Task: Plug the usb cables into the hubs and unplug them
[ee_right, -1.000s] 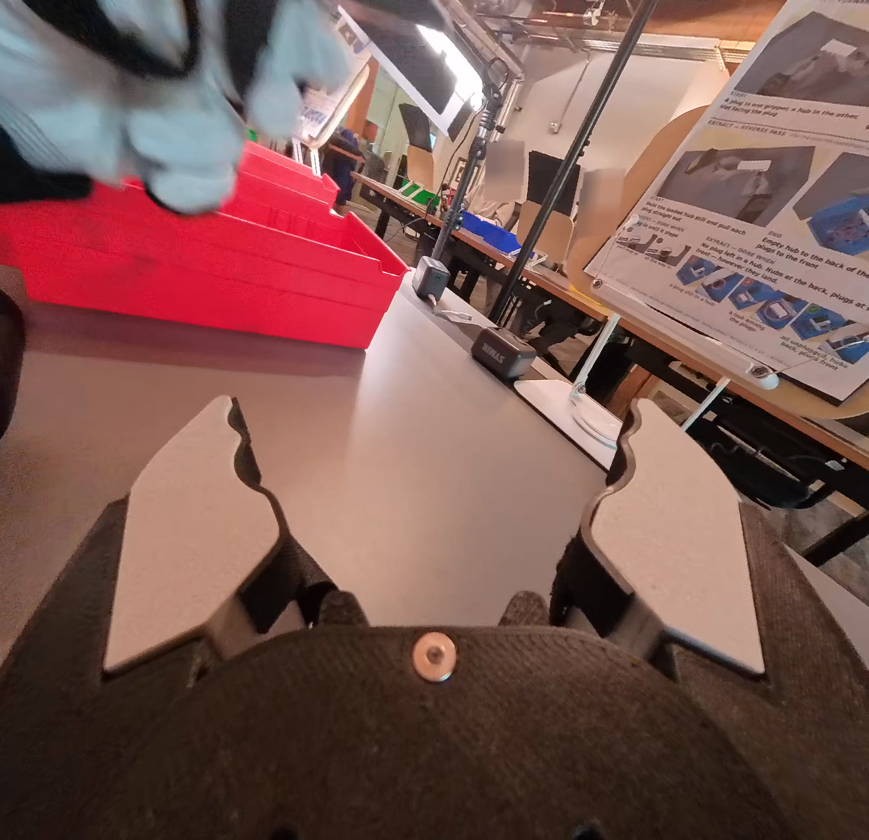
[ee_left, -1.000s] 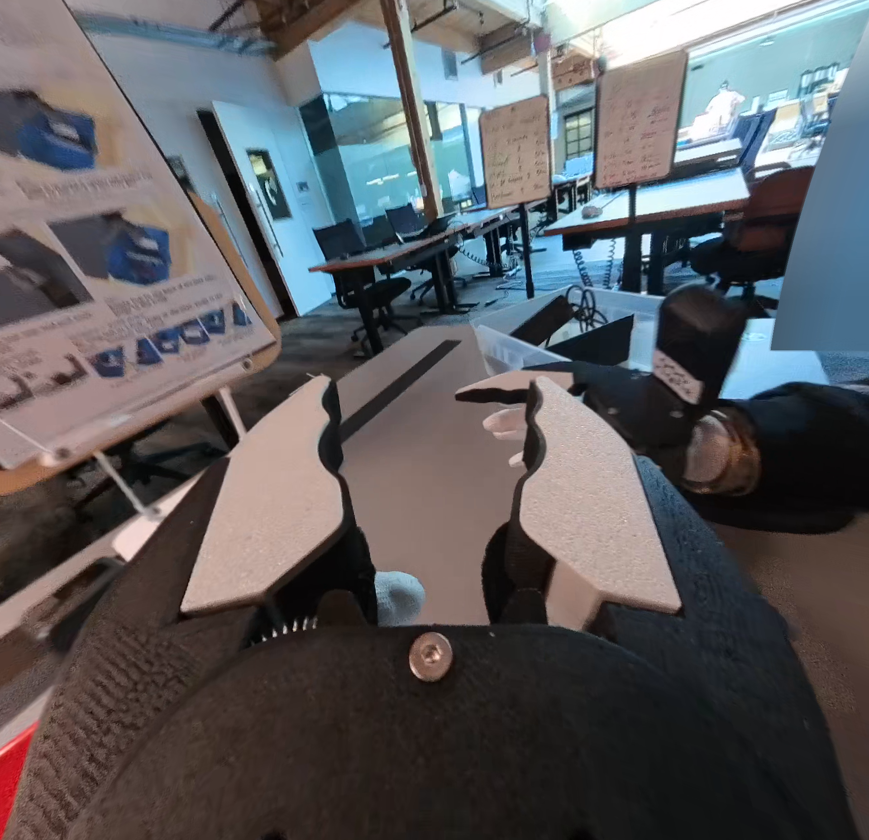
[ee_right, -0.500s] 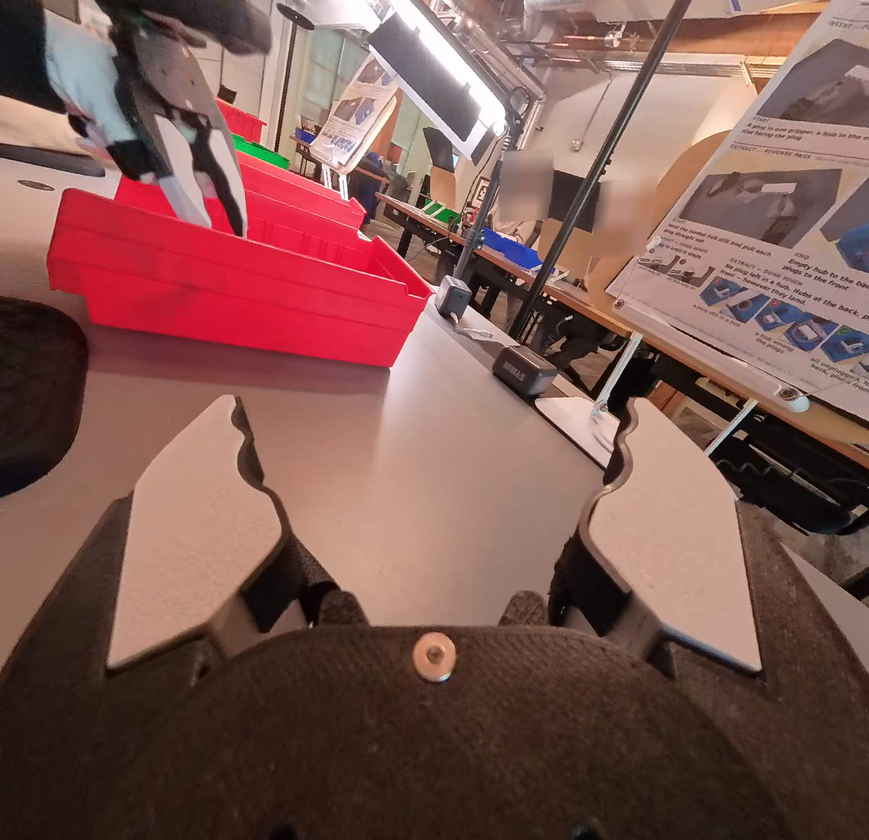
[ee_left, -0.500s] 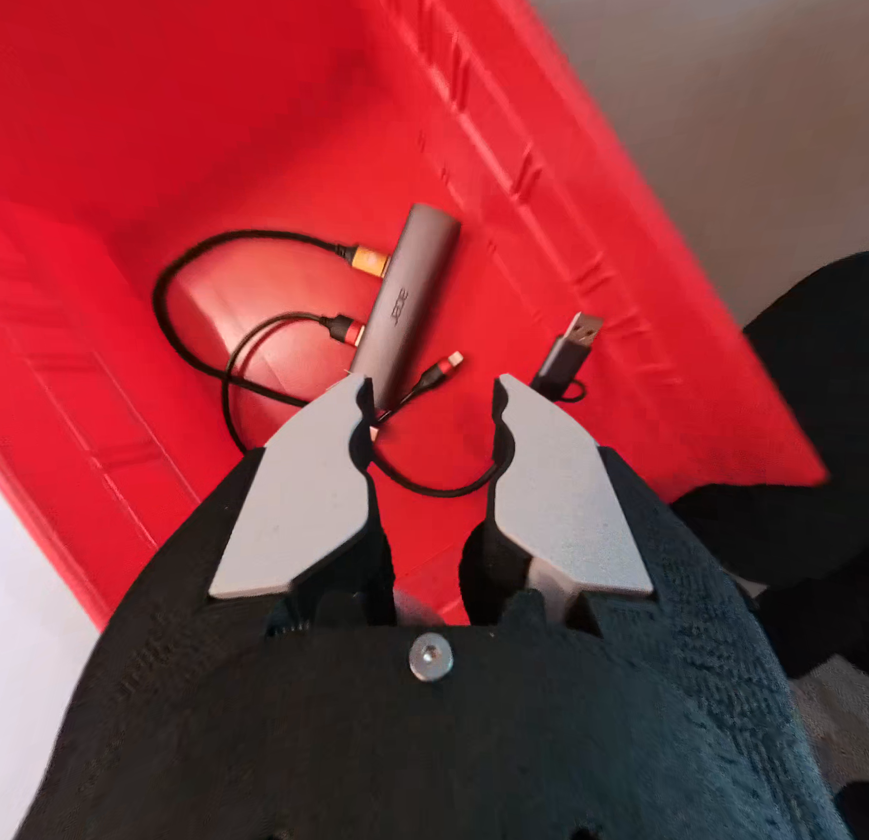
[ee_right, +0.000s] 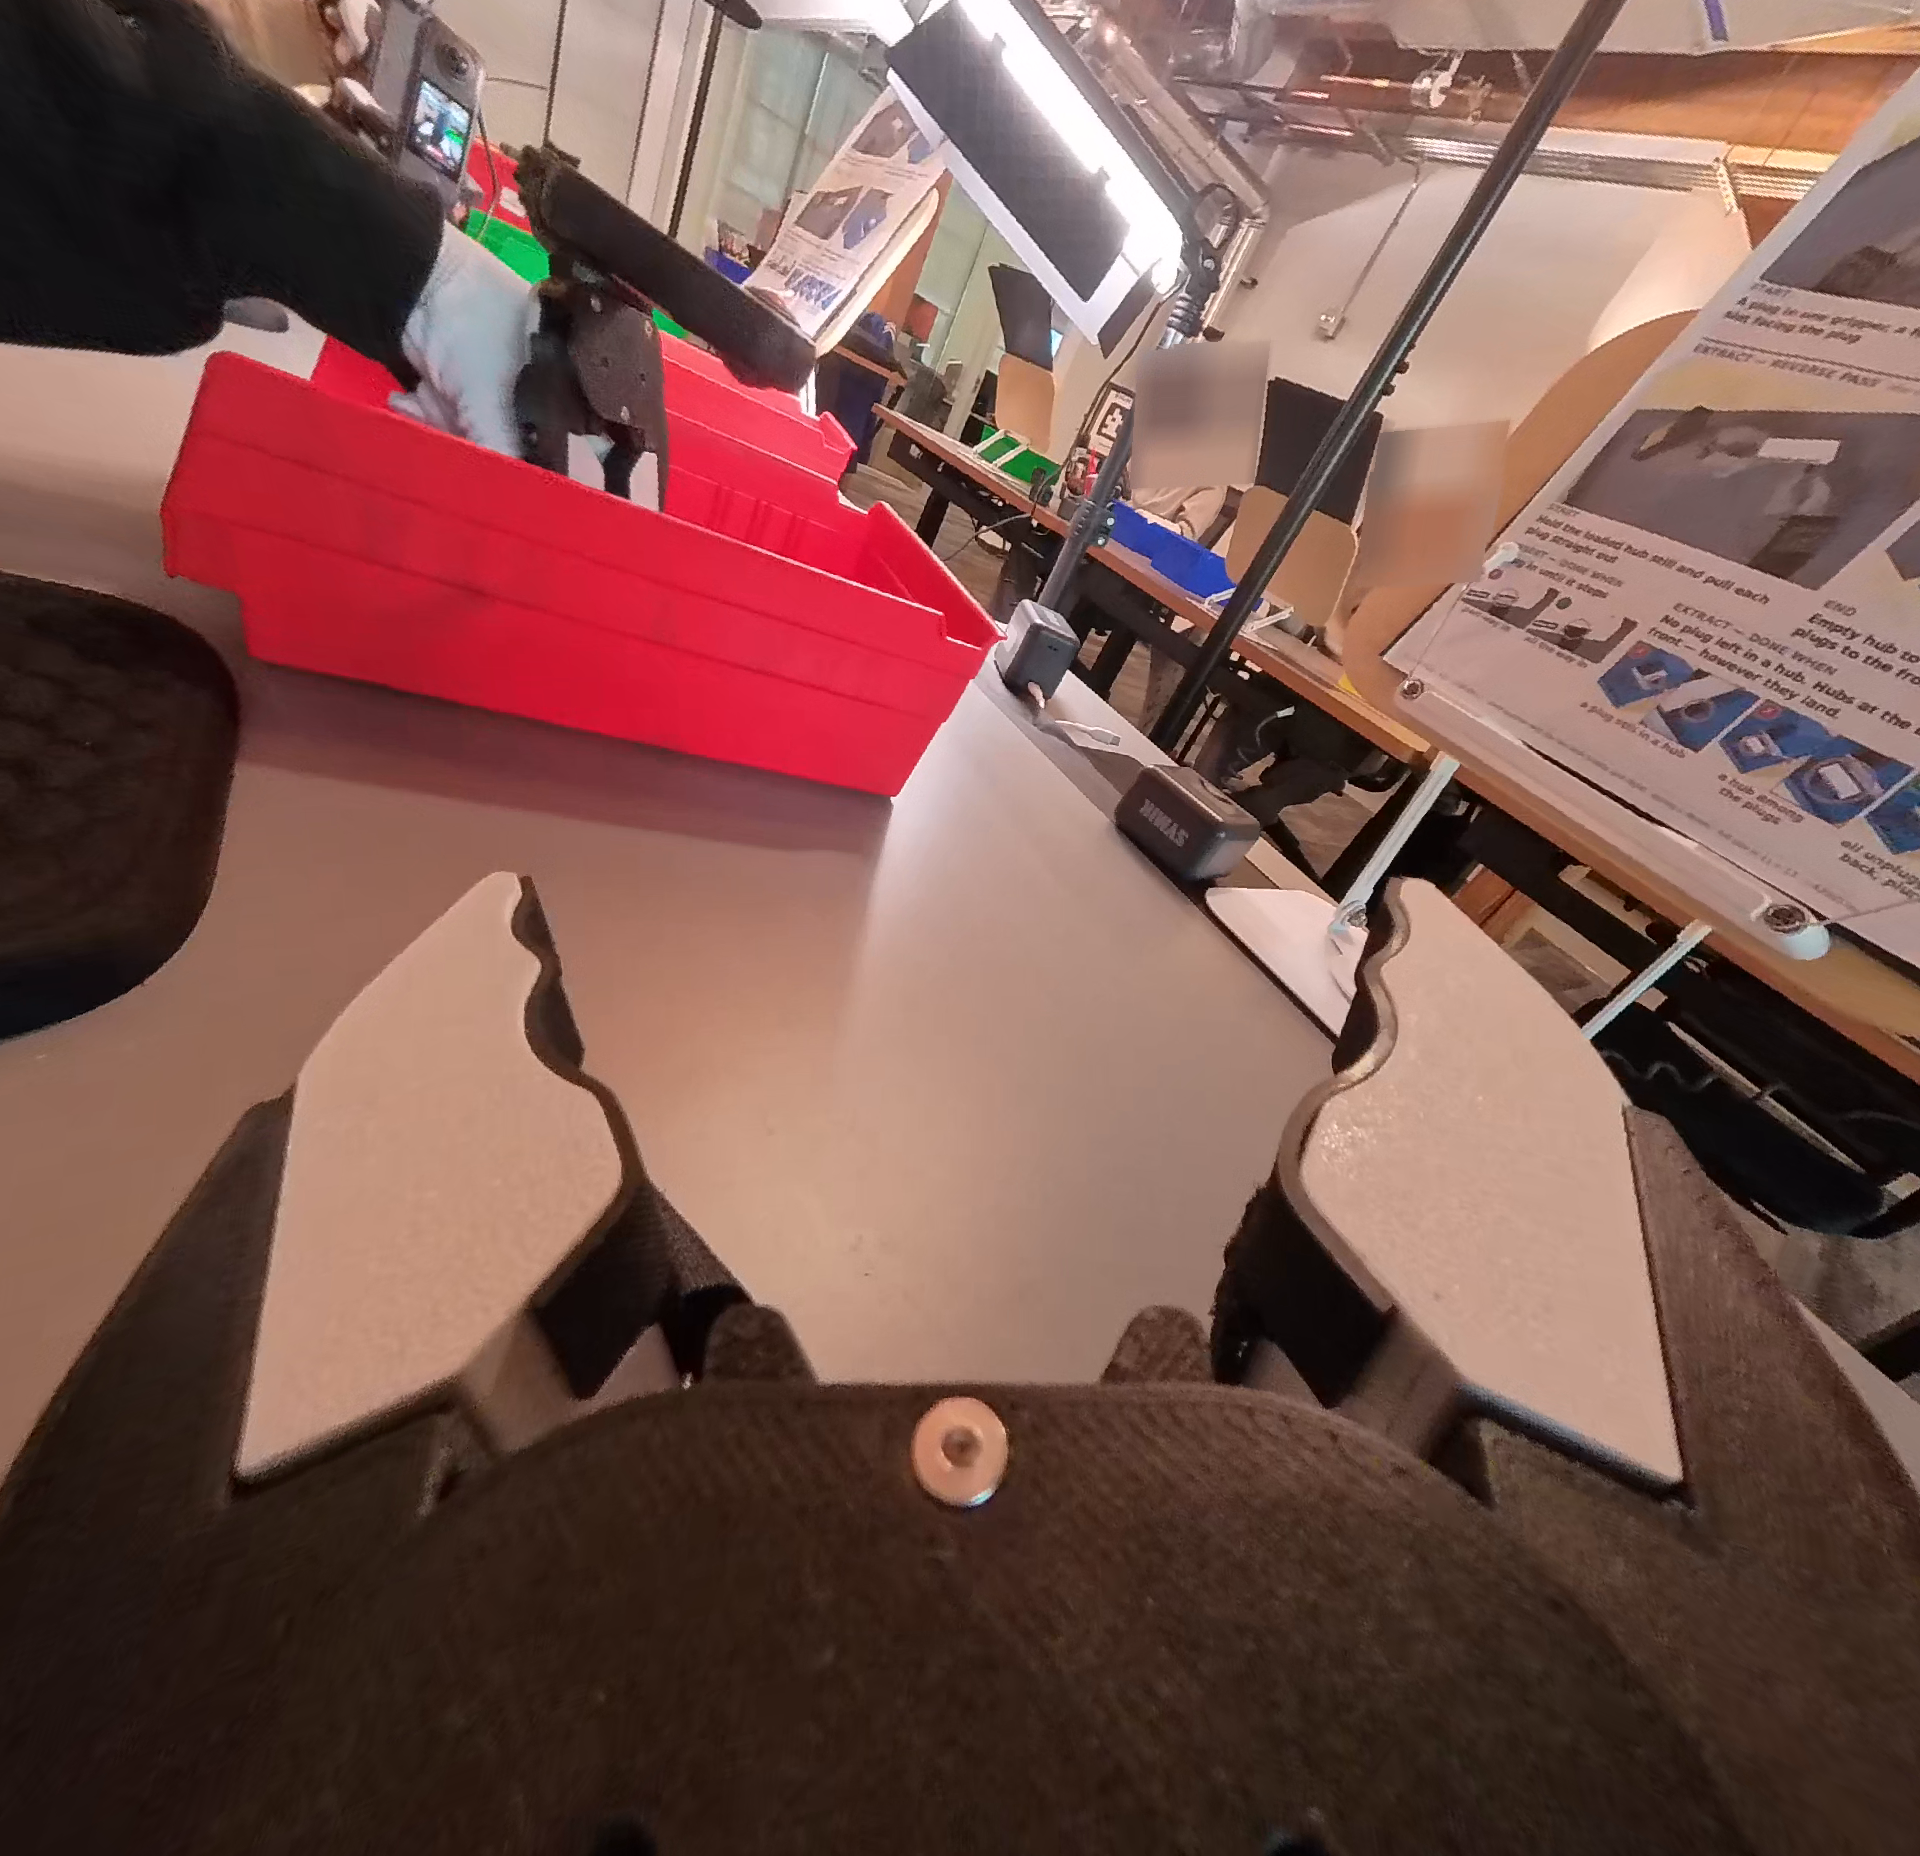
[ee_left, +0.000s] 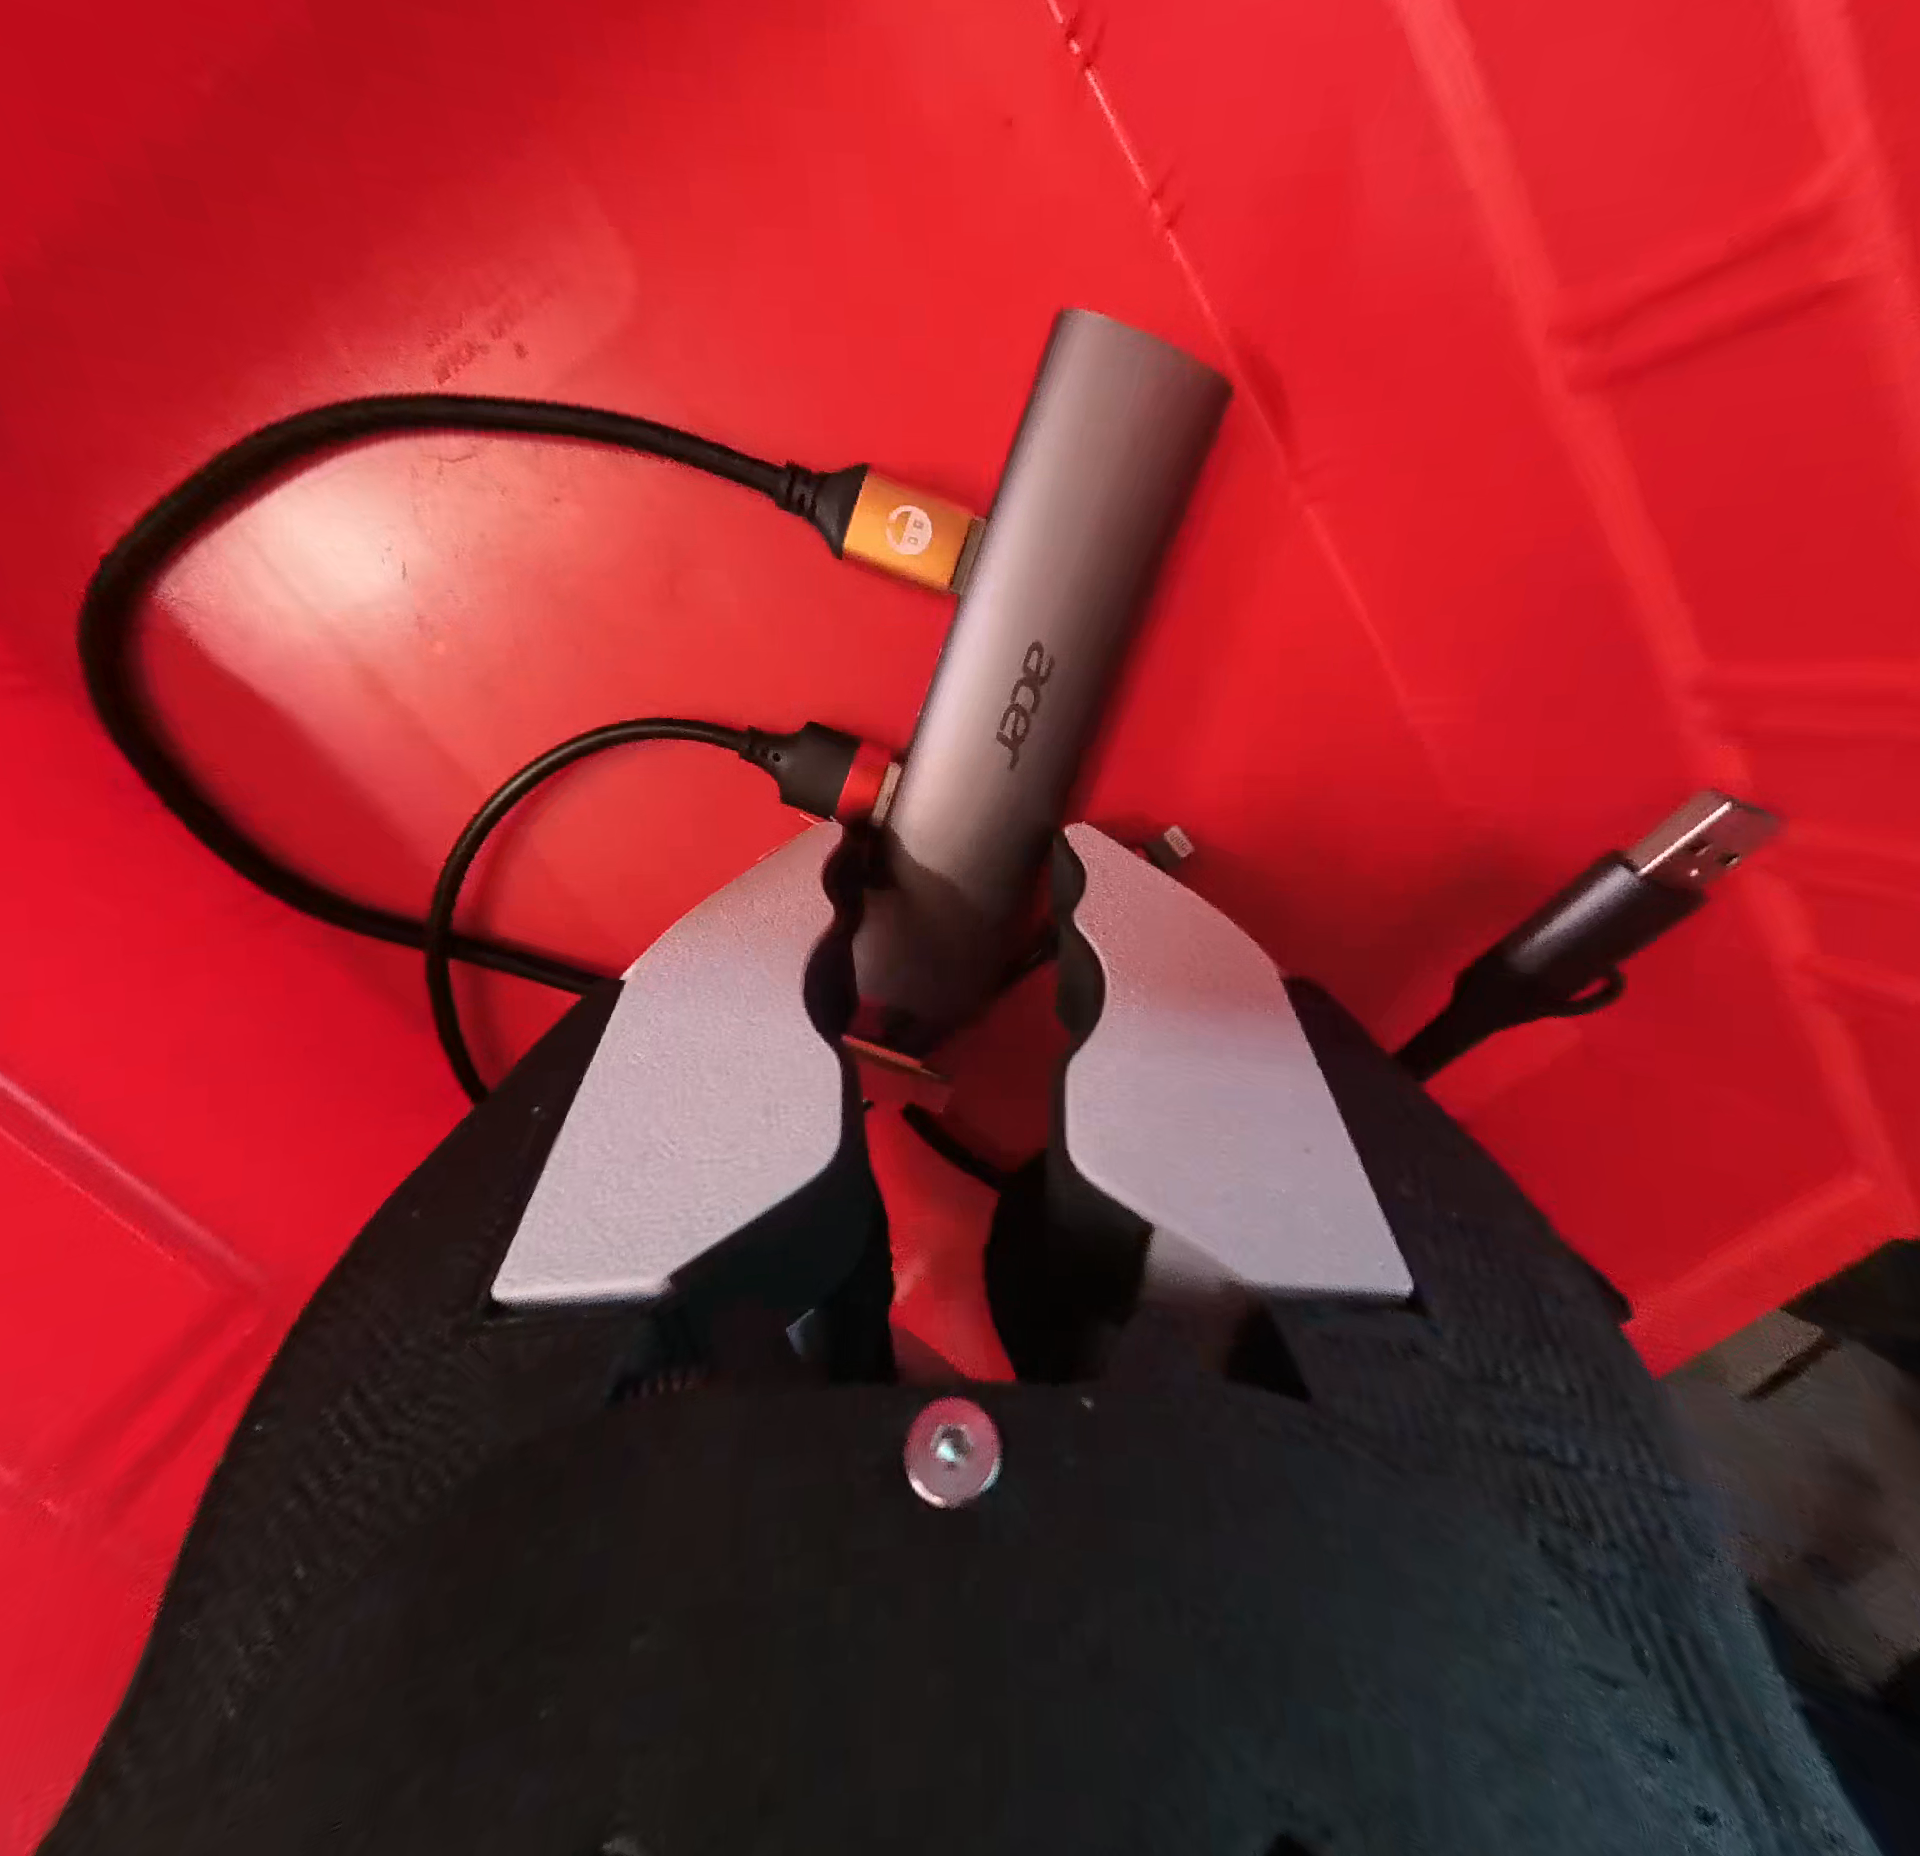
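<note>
Left tool point(ee_left: 951, 850) is straddling the near end of the grey metal bar-shaped USB hub point(ee_left: 1049, 622), jaws narrow around it; actual clamping contact is hard to confirm. Hub is lying on the floor of the red plastic bin point(ee_left: 416, 196), with an orange-shelled braided black cable point(ee_left: 904, 530) and a red-collared thin black cable point(ee_left: 831, 762) plugged into its side.

Risks, as judged: lifting may be dragging both cable loops along; the left finger point(ee_left: 707, 1058) is sitting right beside the red-collared plug and may be knocking it; a grip this near the hub's end could be letting it pivot.

Right tool point(ee_right: 940, 959) is resting wide apart and empty over the grey tabletop point(ee_right: 831, 923), well apart from the bin.

Hidden: hub's near end and tail, bin's other contents; the loose grey USB-A plug point(ee_left: 1621, 902) is disappearing behind the tool body.
</note>
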`<state>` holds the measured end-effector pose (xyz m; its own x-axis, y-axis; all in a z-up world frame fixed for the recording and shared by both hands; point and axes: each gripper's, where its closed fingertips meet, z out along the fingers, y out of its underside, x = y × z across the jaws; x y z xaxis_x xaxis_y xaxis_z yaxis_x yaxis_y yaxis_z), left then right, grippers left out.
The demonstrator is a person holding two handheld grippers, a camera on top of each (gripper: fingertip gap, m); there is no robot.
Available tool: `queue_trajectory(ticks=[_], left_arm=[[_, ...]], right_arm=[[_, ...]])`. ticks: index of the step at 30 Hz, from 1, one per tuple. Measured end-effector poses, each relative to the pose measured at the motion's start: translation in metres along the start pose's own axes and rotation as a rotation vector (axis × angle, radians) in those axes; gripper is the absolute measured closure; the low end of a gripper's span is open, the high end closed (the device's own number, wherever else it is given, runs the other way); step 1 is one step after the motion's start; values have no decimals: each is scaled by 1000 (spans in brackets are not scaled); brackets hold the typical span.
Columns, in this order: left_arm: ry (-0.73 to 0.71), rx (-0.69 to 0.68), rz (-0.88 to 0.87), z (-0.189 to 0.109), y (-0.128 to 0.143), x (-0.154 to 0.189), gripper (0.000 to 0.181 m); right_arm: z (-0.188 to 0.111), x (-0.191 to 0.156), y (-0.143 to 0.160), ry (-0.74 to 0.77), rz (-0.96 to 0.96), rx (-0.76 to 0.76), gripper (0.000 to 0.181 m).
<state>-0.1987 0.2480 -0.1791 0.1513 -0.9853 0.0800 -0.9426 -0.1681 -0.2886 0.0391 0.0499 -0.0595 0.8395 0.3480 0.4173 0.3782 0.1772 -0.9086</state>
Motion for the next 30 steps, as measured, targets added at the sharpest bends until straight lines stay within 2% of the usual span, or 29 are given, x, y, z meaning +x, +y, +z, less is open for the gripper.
queue_trajectory(ticks=[5,8,11,14,17,20,22,25,28,30], left_arm=[[-164,11,64,-4,2,-3,147],[-339,43,110,-25,-5,-8,148],[-594,132,151,-68,-22,-15,148],[-895,290,214,-128,-50,-9,148],[-1189,483,330,-188,-83,18,148],[-1358,699,438,-228,-117,65,148],[-1383,817,550,-235,-143,102,149],[-1245,874,783,-209,-184,158,149],[-1097,821,1005,-167,-210,199,149],[-1049,724,1127,-142,-217,211,149]], right_arm=[[0,-2,-1,-5,-15,-2,40],[0,-2,0,-8,-14,-4,40],[1,-3,1,-15,-16,-5,40],[1,-7,-1,-39,-10,4,40],[-1,-13,-8,-86,42,52,40],[-4,-14,-15,-122,111,97,42],[-8,-13,-22,-151,177,141,57],[-24,5,-44,-143,308,299,85],[-52,42,-67,-81,443,492,113],[-63,54,-70,-93,511,527,124]])
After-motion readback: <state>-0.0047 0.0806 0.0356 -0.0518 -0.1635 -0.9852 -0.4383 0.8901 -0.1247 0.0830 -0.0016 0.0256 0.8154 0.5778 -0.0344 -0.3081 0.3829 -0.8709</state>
